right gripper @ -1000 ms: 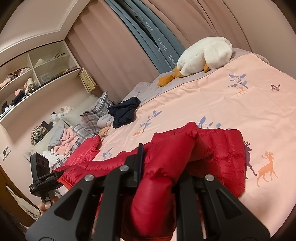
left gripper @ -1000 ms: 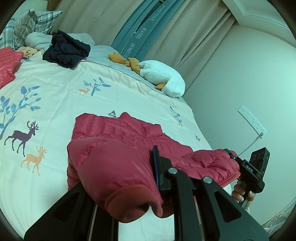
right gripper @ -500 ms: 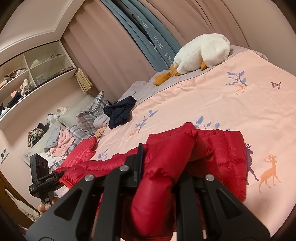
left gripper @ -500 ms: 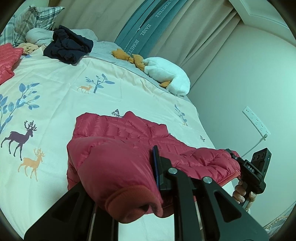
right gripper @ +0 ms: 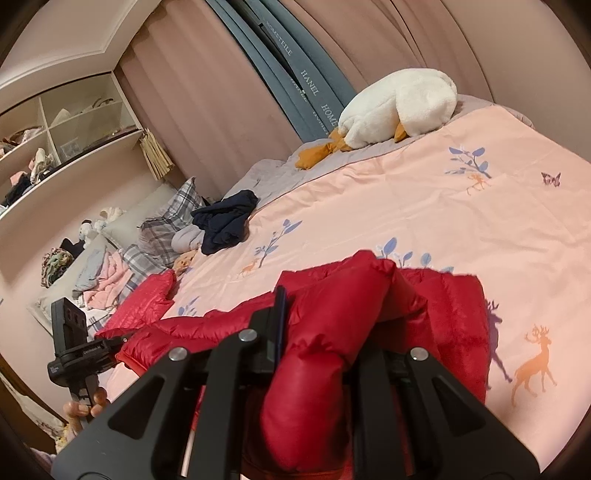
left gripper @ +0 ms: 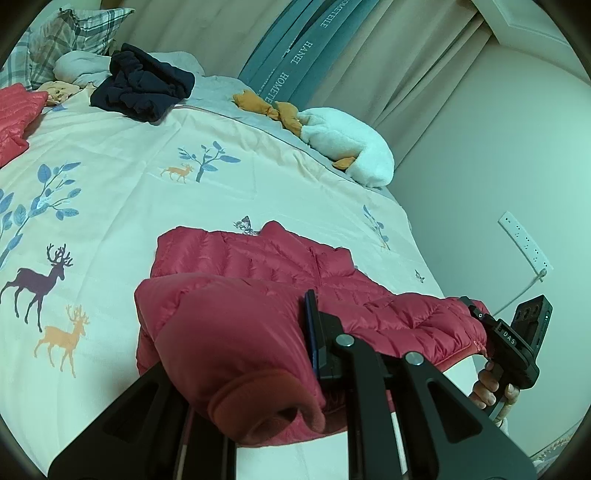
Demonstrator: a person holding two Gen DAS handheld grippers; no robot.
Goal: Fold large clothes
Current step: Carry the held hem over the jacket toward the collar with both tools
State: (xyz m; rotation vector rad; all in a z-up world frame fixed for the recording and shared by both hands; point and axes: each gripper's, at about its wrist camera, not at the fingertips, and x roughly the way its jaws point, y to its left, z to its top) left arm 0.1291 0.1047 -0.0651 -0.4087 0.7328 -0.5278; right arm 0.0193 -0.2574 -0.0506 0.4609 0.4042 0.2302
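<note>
A red puffer jacket (left gripper: 280, 269) lies partly folded on the deer-print bedspread (left gripper: 110, 177), near its front edge. My left gripper (left gripper: 236, 347) is shut on one sleeve end, cuff bulging between the fingers. My right gripper (right gripper: 325, 332) is shut on the other sleeve end of the jacket (right gripper: 443, 306). Both ends are lifted a little above the bed. Each gripper shows in the other's view: the right one (left gripper: 513, 343) at the jacket's right end, the left one (right gripper: 77, 343) at its left end.
A dark navy garment (left gripper: 144, 88) and plaid pillows (left gripper: 70, 33) lie at the bed's far side. A white plush goose (left gripper: 347, 147) lies by the curtains. A second red jacket (left gripper: 14, 118) lies at the left. A wall socket strip (left gripper: 524, 240) is on the right.
Both grippers have moved forward over the bed with the sleeve ends still held. The jacket's body on the bed has not shifted.
</note>
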